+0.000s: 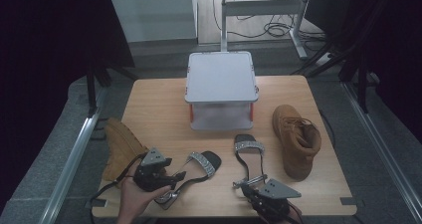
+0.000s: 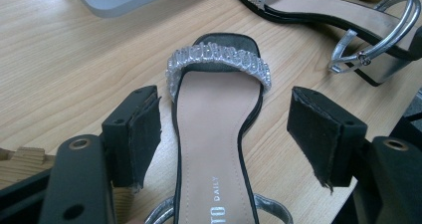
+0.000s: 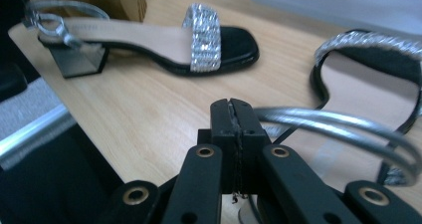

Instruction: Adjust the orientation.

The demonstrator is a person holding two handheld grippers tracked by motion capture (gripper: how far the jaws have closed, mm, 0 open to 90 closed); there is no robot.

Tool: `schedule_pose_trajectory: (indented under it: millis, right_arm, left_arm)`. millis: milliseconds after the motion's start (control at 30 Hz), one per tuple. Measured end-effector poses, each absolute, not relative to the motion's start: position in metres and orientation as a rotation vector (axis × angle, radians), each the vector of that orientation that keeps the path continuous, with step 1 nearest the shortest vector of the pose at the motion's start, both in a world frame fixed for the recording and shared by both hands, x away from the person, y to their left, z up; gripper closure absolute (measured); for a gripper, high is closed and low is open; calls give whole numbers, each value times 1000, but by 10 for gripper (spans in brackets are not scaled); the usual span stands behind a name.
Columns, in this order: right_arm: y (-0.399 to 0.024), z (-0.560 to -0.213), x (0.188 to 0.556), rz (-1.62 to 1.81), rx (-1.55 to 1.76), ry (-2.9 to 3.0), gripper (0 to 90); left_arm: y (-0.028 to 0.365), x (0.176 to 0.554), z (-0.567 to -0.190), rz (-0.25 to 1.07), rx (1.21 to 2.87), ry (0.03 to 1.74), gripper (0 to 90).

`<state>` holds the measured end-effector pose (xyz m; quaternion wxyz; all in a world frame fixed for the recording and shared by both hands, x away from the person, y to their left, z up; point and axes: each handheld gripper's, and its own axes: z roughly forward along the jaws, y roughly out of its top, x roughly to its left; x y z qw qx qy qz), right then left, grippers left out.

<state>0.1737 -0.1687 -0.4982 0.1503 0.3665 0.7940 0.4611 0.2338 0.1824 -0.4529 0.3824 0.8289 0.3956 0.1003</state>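
On the table (image 1: 149,97) two black sandals with glitter straps lie near the front edge, between two tan boots, with a grey lidded box (image 1: 221,79) behind them. The left tool (image 2: 226,129) stands wide open, one jaw on each side of the left sandal (image 2: 214,134), and its pads do not touch the shoe. The right tool (image 3: 234,117) is closed tight; in the right gripper view the silver ankle strap (image 3: 343,129) of the right sandal (image 1: 249,157) comes out just beside the shut pads, so I judge the strap is pinched there, but the exact contact is hard to see. The risk on this side is a thin, round strap in a small grip: it can slip out if the sandal is lifted, or the shoe can swing and knock the other sandal. The left sandal lies close to the table edge beside the left boot (image 1: 122,147), so a closing that is off-centre may push it over the edge.
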Motion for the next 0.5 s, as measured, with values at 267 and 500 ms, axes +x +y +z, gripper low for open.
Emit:
schedule_pose_trajectory:
  millis: [267, 500]
  right_arm:
    - [-165, -513, 176, 1278, 1074, 2323, 894]
    - [-170, -516, 177, 1299, 1098, 2318, 895]
  left_arm:
    - [183, 234, -452, 260, 2114, 1009, 294]
    - [182, 235, -454, 258, 2123, 1004, 297]
